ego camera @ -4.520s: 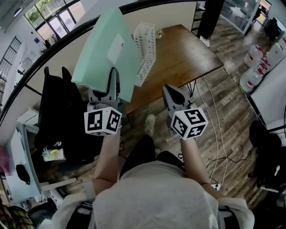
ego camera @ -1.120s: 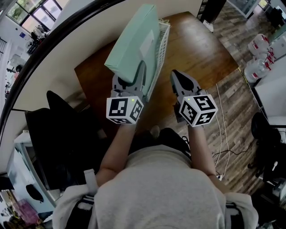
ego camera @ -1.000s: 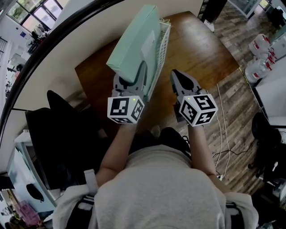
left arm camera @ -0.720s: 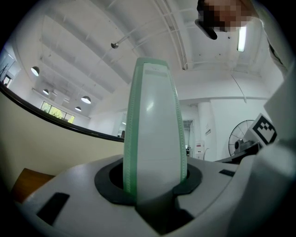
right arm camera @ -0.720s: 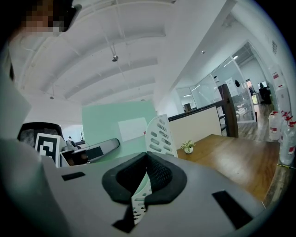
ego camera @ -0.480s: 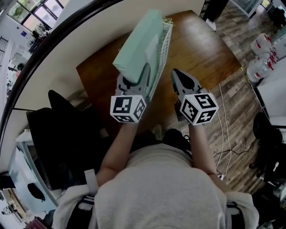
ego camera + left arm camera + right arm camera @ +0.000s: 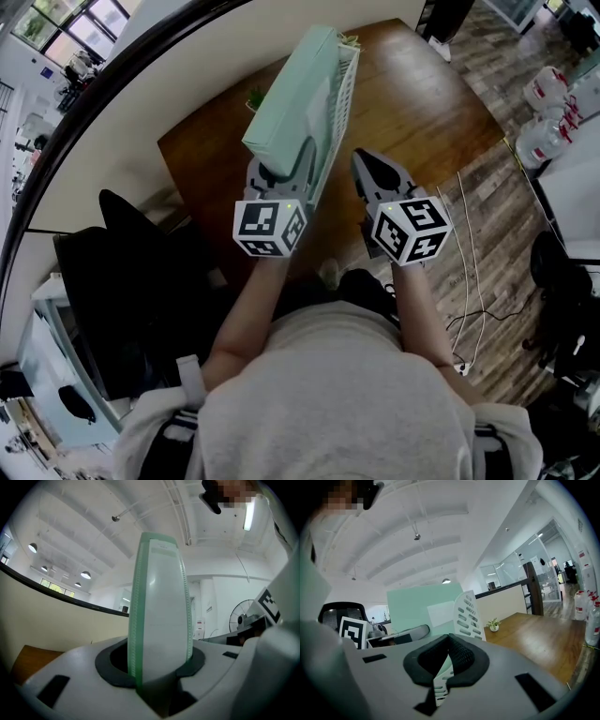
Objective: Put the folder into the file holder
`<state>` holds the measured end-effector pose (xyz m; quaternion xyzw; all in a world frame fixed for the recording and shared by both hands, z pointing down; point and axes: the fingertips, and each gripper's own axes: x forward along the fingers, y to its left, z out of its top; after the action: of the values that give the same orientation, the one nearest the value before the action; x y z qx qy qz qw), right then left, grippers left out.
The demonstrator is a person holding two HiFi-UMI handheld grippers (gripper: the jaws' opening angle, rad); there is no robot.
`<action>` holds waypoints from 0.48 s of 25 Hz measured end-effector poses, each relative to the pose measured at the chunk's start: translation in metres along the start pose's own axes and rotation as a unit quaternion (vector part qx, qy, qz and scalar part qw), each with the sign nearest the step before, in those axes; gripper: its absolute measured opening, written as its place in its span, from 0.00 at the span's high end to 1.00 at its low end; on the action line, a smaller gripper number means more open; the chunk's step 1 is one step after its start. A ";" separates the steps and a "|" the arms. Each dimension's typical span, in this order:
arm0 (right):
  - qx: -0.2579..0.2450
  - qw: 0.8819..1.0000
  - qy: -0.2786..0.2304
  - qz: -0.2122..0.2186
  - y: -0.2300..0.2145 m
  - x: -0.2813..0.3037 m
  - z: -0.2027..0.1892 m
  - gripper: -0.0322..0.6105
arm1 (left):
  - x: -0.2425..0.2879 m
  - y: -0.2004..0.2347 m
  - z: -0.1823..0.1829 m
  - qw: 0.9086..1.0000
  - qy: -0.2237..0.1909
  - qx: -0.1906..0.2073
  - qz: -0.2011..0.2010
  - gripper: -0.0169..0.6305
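Observation:
A mint-green folder (image 7: pixel 295 94) stands on edge inside the white mesh file holder (image 7: pixel 341 98) on the brown wooden table (image 7: pixel 422 94). My left gripper (image 7: pixel 286 157) is shut on the folder's near bottom edge. In the left gripper view the folder (image 7: pixel 161 611) rises straight up from between the pads. My right gripper (image 7: pixel 367 165) hovers just right of the holder, shut and holding nothing. The right gripper view looks past its jaws (image 7: pixel 449 637) at the folder (image 7: pixel 422 604) and the holder's side wall (image 7: pixel 468 616).
A small potted plant (image 7: pixel 493 626) sits on the table beyond the holder. A black office chair (image 7: pixel 122 281) stands to the left. Cables (image 7: pixel 469 272) trail over the wooden floor, and water bottles (image 7: pixel 542 112) stand at the far right.
Earlier the folder was carried over the floor, left of the holder. Over the last second it has tipped more upright into the holder, and the right gripper has drifted slightly left.

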<state>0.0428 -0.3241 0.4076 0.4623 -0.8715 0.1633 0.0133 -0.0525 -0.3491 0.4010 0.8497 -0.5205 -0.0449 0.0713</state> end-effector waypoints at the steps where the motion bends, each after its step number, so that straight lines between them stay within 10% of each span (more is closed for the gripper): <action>1: 0.001 1.000 0.002 0.000 0.000 0.000 -0.002 0.94 | 0.000 0.000 -0.001 1.000 0.001 0.001 0.000 0.68; 12: 0.000 1.000 0.012 0.010 0.007 0.002 -0.009 0.94 | 0.001 0.000 -0.023 0.999 0.037 0.003 -0.004 0.67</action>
<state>0.0348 -0.3199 0.4143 0.4519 -0.8756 0.1690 0.0221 -0.0484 -0.3477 0.4237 0.8529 -0.5146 -0.0123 0.0873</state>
